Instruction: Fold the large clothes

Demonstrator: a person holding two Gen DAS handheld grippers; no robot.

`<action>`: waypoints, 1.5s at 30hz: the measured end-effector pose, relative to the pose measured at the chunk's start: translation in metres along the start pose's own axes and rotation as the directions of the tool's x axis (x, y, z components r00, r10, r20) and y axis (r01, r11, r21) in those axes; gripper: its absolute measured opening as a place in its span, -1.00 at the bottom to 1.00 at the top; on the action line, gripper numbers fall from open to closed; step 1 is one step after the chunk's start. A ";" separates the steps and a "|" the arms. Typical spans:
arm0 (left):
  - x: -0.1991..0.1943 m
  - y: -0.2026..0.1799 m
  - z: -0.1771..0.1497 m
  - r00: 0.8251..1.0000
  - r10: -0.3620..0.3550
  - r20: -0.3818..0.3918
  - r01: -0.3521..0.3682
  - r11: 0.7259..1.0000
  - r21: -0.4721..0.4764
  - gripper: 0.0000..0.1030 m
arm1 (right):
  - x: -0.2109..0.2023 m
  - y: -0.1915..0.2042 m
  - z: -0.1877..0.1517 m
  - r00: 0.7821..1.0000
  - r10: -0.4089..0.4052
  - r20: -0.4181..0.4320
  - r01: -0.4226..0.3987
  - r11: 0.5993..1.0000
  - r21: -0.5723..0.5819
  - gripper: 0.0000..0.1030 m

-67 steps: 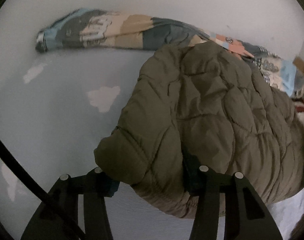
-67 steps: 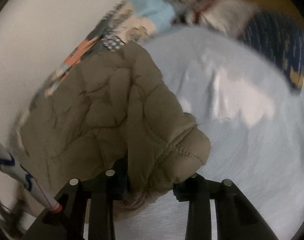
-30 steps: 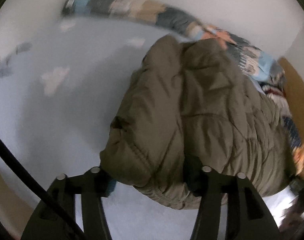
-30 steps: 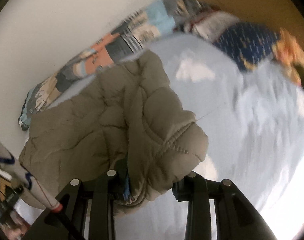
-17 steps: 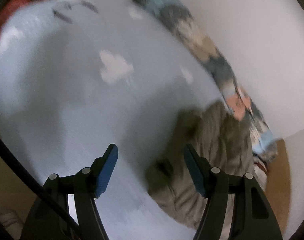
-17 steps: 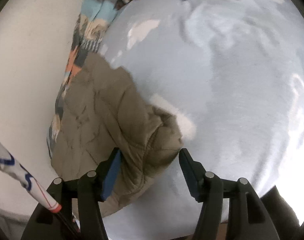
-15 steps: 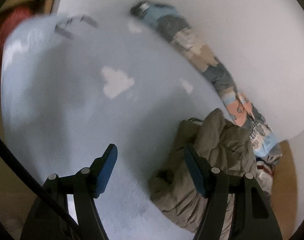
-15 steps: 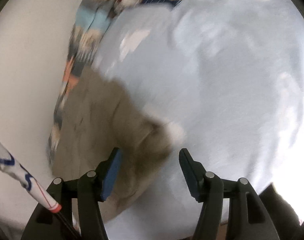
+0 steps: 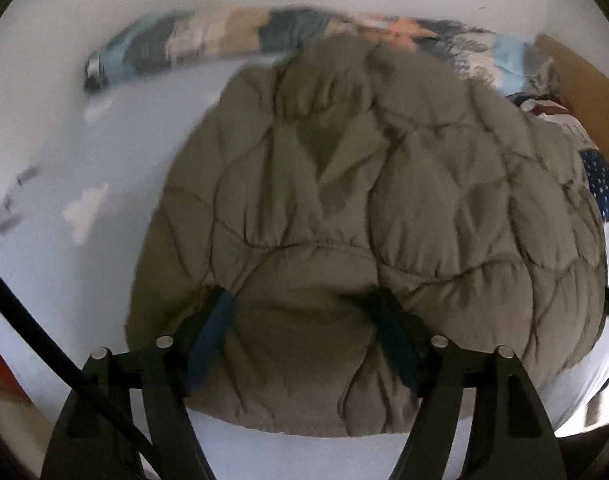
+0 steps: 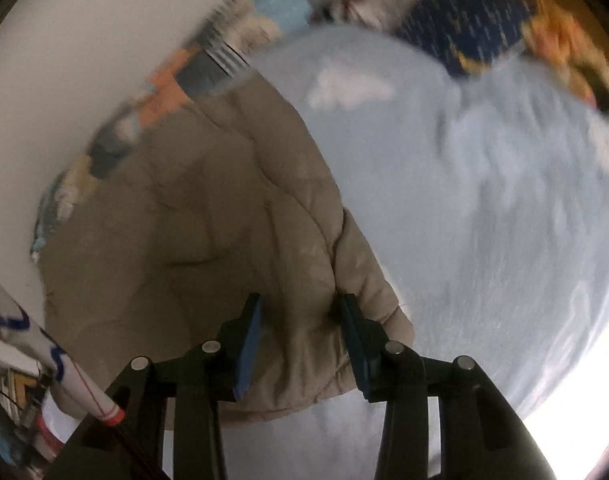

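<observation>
An olive quilted puffer jacket [image 9: 364, 200] lies bunched on a light blue bed sheet [image 9: 84, 248] with white cloud shapes. My left gripper [image 9: 304, 312] stands with its jaws wide apart, pressed into the jacket's near edge, padding bulging between the blue pads. In the right wrist view the jacket [image 10: 192, 232] fills the left half. My right gripper [image 10: 300, 316] has its jaws narrower, a fold of the jacket's edge between them. Whether either grips firmly is unclear.
A patchwork patterned quilt [image 9: 232, 36] runs along the white wall behind the jacket. A navy dotted pillow [image 10: 472, 24] and orange fabric [image 10: 560, 40] lie at the bed's far right. A brown headboard [image 9: 584, 92] stands at right. The bed's near edge is just below both grippers.
Both grippers let go of the jacket, swung away over the bed, and have now come back onto its near edge. The right jaws have narrowed around a fold.
</observation>
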State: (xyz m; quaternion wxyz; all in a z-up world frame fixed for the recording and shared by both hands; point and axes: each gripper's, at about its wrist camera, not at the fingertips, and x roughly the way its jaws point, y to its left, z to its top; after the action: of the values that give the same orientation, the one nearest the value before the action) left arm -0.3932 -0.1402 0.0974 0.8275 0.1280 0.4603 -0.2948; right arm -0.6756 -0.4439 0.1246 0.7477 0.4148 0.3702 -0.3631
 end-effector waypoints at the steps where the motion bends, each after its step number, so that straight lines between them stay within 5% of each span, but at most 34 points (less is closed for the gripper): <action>1: -0.001 0.001 0.001 1.000 0.000 0.004 0.000 1.000 -0.009 0.43 | 0.006 -0.002 0.001 1.000 -0.001 -0.020 0.001 1.000 0.013 -0.16; 5: -0.022 -0.010 0.001 0.994 0.036 0.104 -0.039 0.999 0.032 0.43 | -0.001 -0.005 0.002 1.000 -0.029 0.005 0.029 0.999 0.027 -0.16; 8: -0.048 -0.025 -0.002 0.972 0.018 0.233 -0.037 0.997 0.075 0.43 | -0.037 0.020 0.006 0.982 -0.038 0.184 0.050 0.997 -0.063 -0.14; 11: -0.059 -0.049 -0.006 0.951 -0.002 0.309 -0.042 0.990 0.135 0.46 | -0.054 0.056 -0.001 0.955 0.015 0.296 0.052 0.975 -0.215 0.12; 15: -0.042 -0.073 -0.008 0.962 0.001 0.272 -0.057 0.978 0.201 0.49 | -0.039 0.105 -0.022 0.966 0.116 0.230 -0.027 0.933 -0.360 0.12; 22: -0.010 -0.084 -0.012 0.981 0.057 0.185 -0.099 0.969 0.226 0.60 | 0.022 0.136 -0.042 0.996 -0.020 0.087 0.056 0.903 -0.426 0.24; 35: -0.007 -0.081 -0.010 0.984 0.051 0.171 -0.088 0.973 0.213 0.63 | 0.029 0.132 -0.042 0.997 -0.046 0.066 0.069 0.911 -0.407 0.46; 45: -0.020 -0.079 -0.007 0.980 0.015 0.197 -0.054 0.980 0.190 0.63 | 0.012 0.127 -0.036 0.995 0.026 0.098 0.011 0.935 -0.356 0.47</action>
State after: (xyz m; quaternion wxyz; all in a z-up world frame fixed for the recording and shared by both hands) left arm -0.4540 -0.1926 0.1150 0.8571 0.1868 0.3439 -0.3350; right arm -0.5714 -0.3654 0.1452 0.8295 0.2553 0.3899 -0.3077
